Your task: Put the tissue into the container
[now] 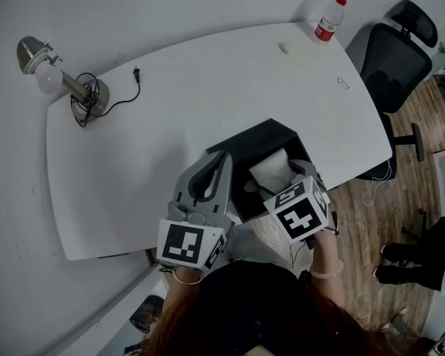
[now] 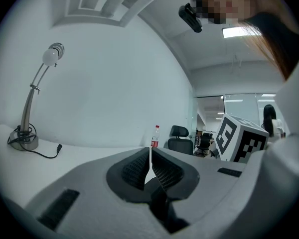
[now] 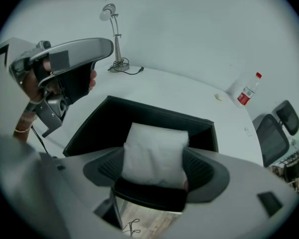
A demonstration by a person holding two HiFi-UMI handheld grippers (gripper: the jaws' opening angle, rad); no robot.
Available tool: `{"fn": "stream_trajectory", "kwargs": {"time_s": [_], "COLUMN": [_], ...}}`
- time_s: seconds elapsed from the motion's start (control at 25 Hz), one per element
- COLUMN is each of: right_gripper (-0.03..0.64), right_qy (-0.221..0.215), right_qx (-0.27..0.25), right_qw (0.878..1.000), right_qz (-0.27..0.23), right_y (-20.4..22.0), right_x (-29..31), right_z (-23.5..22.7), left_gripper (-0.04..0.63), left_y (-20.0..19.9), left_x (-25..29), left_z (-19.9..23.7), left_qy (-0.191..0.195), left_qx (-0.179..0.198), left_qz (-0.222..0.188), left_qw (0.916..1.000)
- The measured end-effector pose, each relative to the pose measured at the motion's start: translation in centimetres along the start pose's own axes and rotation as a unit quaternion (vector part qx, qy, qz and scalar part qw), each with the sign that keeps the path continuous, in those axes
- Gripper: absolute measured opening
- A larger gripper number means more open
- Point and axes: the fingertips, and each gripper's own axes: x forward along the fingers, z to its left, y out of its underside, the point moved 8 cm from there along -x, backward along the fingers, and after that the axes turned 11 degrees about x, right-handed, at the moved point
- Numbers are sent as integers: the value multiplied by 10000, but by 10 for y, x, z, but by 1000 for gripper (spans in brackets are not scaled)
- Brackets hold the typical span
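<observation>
Tissue (image 3: 154,153) — soft matt paper; container (image 3: 104,128) matt black (smooth walls); table (image 1: 208,110) smooth white.

Quick headcount of what's on show: one white table (image 1: 208,87), one black container (image 1: 263,136) at its near edge, and one white tissue pack (image 1: 273,167). There are two grippers, the left gripper (image 2: 150,156) and the right gripper (image 3: 155,158). One desk lamp (image 1: 55,76) is by the far left corner, with one plug (image 1: 136,73) on its cord. One red-capped water bottle (image 1: 328,21) stands at the far right corner, with one small pale lump (image 1: 285,48) near it. One black office chair (image 1: 397,58) is off the right edge.
</observation>
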Motion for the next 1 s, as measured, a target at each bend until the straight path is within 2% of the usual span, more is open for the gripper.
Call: {"fn": "stream_trajectory", "kwargs": {"time_s": [0.52, 1.0], "right_gripper": [385, 385], "right_qy": [-79, -177], "right_qx": [-116, 244], "right_qw": [9992, 9995], "right_qz": [381, -115], "right_y": [-3, 0], "right_x": [5, -13], "right_z": [-1, -1], "left_gripper": [35, 35], "left_y": [1, -5], "left_x": [0, -13], "left_z": [0, -4], "left_qy": [-36, -147], "left_qx": [-9, 59], "left_qz": [51, -3], "left_qw": [10000, 9999]}}
